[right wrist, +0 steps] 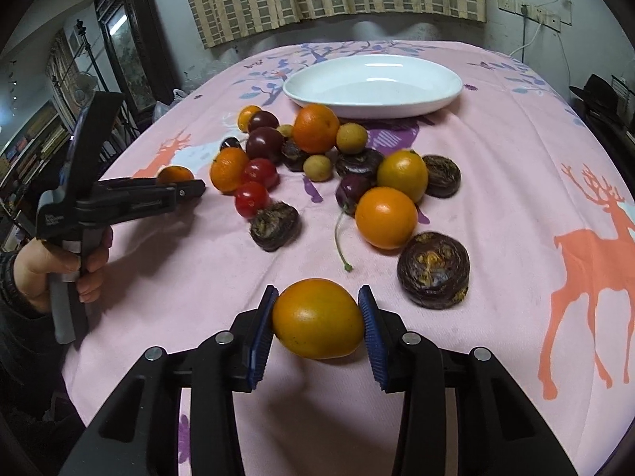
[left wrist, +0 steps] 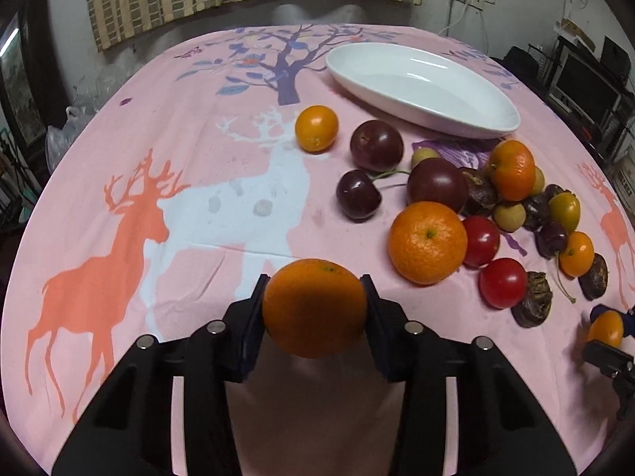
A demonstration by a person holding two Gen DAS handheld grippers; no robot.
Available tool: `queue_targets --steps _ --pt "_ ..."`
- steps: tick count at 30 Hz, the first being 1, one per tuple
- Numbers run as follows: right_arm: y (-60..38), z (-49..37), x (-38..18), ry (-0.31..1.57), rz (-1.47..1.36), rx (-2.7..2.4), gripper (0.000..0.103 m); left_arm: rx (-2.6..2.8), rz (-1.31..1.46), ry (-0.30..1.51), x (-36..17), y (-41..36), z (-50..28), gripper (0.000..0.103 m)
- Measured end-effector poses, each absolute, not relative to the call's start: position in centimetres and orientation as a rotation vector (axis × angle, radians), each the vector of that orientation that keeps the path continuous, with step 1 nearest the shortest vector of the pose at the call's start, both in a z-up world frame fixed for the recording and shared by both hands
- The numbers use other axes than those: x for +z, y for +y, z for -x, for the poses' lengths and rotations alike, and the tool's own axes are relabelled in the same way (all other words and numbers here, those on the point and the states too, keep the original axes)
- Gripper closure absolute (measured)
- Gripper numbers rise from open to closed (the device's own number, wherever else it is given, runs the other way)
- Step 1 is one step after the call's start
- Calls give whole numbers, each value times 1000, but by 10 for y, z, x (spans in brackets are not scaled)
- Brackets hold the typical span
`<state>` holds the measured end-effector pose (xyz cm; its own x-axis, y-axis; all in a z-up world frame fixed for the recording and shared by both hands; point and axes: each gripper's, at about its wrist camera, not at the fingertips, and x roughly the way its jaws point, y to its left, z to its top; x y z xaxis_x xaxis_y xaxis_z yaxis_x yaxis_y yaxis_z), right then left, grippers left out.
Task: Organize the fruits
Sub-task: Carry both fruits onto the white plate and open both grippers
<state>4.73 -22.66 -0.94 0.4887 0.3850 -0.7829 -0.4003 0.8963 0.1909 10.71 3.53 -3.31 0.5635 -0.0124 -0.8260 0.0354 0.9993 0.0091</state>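
Note:
My left gripper is shut on an orange tangerine, held above the pink tablecloth; it also shows at the left of the right wrist view with the tangerine. My right gripper is shut on a yellow-orange tomato; it shows at the right edge of the left wrist view. A white oval dish stands empty at the far side. A pile of fruit lies before it: tangerines, dark plums, red tomatoes, cherries, longans and dark water chestnuts.
The table carries a pink cloth with deer and tree prints. A curtain and wall sockets are behind the table. Shelves and clutter stand at both sides. A plastic bag hangs off the left edge.

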Motion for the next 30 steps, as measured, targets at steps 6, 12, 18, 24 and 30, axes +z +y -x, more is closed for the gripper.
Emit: queue_targets --steps 6,12,18,24,30 --pt "-225 -65 28 873 4 536 61 -110 4 901 2 28 -109 60" --pt "-212 -135 70 743 35 508 61 -181 21 833 47 3 -159 60" --pt "-194 -224 48 807 62 435 61 -147 65 860 39 -18 -241 60" --pt "-179 -258 18 909 156 412 61 -127 64 939 5 -31 -281 59" --pt "-176 -254 12 932 152 449 59 -155 43 861 14 -39 -267 30"
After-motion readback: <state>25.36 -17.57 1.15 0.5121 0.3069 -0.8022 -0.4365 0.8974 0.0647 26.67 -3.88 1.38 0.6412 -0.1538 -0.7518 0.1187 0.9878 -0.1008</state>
